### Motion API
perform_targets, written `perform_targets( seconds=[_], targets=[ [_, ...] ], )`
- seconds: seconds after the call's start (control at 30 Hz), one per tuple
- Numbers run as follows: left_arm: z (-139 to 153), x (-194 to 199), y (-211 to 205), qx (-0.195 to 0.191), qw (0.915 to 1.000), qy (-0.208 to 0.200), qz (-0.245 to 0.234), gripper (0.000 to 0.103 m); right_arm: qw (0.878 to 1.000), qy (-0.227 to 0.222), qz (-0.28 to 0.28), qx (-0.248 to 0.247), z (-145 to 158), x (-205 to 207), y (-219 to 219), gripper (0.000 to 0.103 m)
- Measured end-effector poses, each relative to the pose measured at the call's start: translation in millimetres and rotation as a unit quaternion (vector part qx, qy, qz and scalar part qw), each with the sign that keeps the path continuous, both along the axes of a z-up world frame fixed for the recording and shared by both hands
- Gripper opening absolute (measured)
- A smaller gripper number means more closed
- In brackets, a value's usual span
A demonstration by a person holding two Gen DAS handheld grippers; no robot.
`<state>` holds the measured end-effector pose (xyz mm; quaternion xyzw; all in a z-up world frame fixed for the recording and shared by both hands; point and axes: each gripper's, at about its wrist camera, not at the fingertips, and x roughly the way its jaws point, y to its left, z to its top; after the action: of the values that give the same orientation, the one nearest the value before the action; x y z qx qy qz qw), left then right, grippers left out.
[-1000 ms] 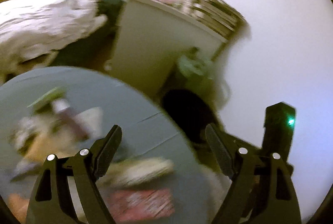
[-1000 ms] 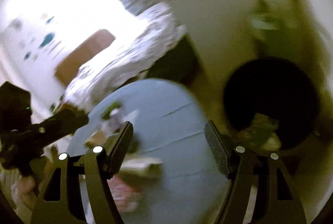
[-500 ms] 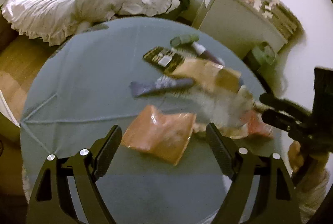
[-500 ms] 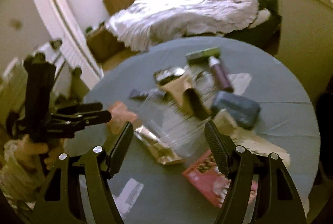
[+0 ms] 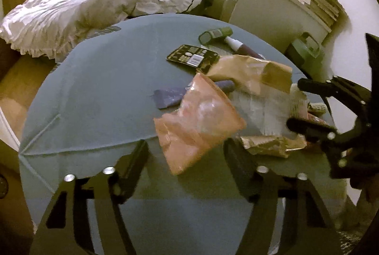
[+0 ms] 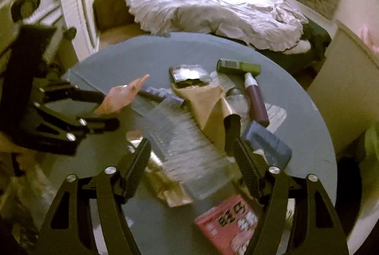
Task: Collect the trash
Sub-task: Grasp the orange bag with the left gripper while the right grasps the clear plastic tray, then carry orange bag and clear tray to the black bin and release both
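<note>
A round table under a grey-blue cloth (image 5: 94, 89) holds scattered trash. My left gripper (image 5: 186, 148) is low over an orange plastic bag (image 5: 196, 122), which stands tipped up between its closing jaws; the pads do not press it. In the right wrist view the same left gripper (image 6: 101, 110) has the orange bag (image 6: 118, 98) by its fingers. My right gripper (image 6: 190, 145) hovers over a clear plastic wrapper (image 6: 187, 143), its jaws opening and empty. Nearby lie a brown paper bag (image 6: 210, 108), a gold foil wrapper (image 6: 165, 186) and a pink packet (image 6: 227, 221).
A green box (image 6: 239, 66), a purple tube (image 6: 257, 101), a black packet (image 6: 189, 73) and a dark blue block (image 6: 267, 143) also lie on the table. Behind it stand a bed with a white duvet (image 5: 94, 4) and a cream cabinet (image 5: 272, 11). A green bin (image 5: 305, 49) stands beside the cabinet.
Both views swung from the cabinet and dark bin onto the table. The left gripper dropped over the orange bag and its jaws narrowed; the bag tipped up. The right jaws widened.
</note>
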<state>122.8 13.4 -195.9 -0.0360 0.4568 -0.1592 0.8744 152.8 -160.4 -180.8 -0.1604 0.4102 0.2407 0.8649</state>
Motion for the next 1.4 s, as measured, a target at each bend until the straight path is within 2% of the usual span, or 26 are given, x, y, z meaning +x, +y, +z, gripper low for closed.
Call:
perform_targets(
  seconds=[0.07, 0.13, 0.17, 0.2, 0.23, 0.27, 0.37, 0.5, 0.53, 0.57, 0.67, 0.93, 1.1, 1.4],
  targets=[
    [0.5, 1.6, 6.9, -0.014, 0.9999, 0.002, 0.006, 0.055, 0.999, 0.016, 0.015, -0.026, -10.1, 9.0, 6.4, 0.078],
    [1.1, 2.4, 11.7, -0.026, 0.9996, 0.004, 0.007, 0.053, 0.999, 0.025, 0.024, -0.041, -17.0, 12.5, 11.4, 0.078],
    [1.5, 1.9, 12.0, -0.027, 0.9996, 0.003, 0.006, 0.053, 0.998, 0.028, 0.031, -0.045, -19.9, 13.4, 14.4, 0.074],
    [1.9, 1.7, 12.3, -0.025, 0.9997, 0.0, 0.006, 0.053, 0.998, 0.028, 0.032, -0.047, -22.1, 13.8, 16.3, 0.064],
    [2.0, 1.1, 12.4, -0.022, 0.9997, -0.004, 0.004, 0.053, 0.998, 0.02, 0.028, -0.051, -21.6, 13.6, 17.0, 0.058],
    [2.2, 1.3, 12.7, -0.023, 0.9997, -0.006, 0.002, 0.051, 0.998, 0.022, 0.028, -0.046, -20.8, 12.8, 16.8, 0.056],
    [2.2, 4.6, 14.0, -0.037, 0.9993, -0.005, -0.001, 0.035, 0.999, 0.032, 0.024, -0.006, -13.2, 12.6, 9.7, 0.045],
    [4.2, 9.6, 18.5, -0.051, 0.9986, -0.011, 0.006, 0.033, 0.996, 0.049, -0.003, 0.08, 3.6, 12.3, -11.6, 0.041],
    [6.1, 9.8, 19.3, -0.052, 0.9985, -0.016, 0.008, 0.031, 0.993, 0.054, -0.011, 0.108, 9.2, 11.0, -18.7, 0.041],
    [8.8, 9.1, 20.3, -0.053, 0.9983, -0.023, 0.008, 0.023, 0.99, 0.057, -0.015, 0.128, 13.2, 9.2, -23.3, 0.041],
    [15.9, 7.1, 22.4, -0.068, 0.997, -0.035, 0.009, 0.023, 0.977, 0.065, -0.032, 0.201, 28.3, 6.6, -44.4, 0.041],
    [45.6, -2.7, 14.3, -0.101, 0.993, -0.062, -0.005, 0.022, 0.941, 0.06, -0.074, 0.326, 54.3, 3.8, -99.7, 0.041],
    [69.5, -1.6, -7.2, -0.114, 0.9904, -0.074, -0.027, 0.022, 0.924, 0.043, -0.102, 0.367, 62.3, -2.5, -136.7, 0.041],
    [107.5, 16.0, -81.1, -0.134, 0.9813, -0.096, -0.099, 0.022, 0.902, -0.018, -0.187, 0.389, 71.6, -21.5, -215.8, 0.041]
  ],
)
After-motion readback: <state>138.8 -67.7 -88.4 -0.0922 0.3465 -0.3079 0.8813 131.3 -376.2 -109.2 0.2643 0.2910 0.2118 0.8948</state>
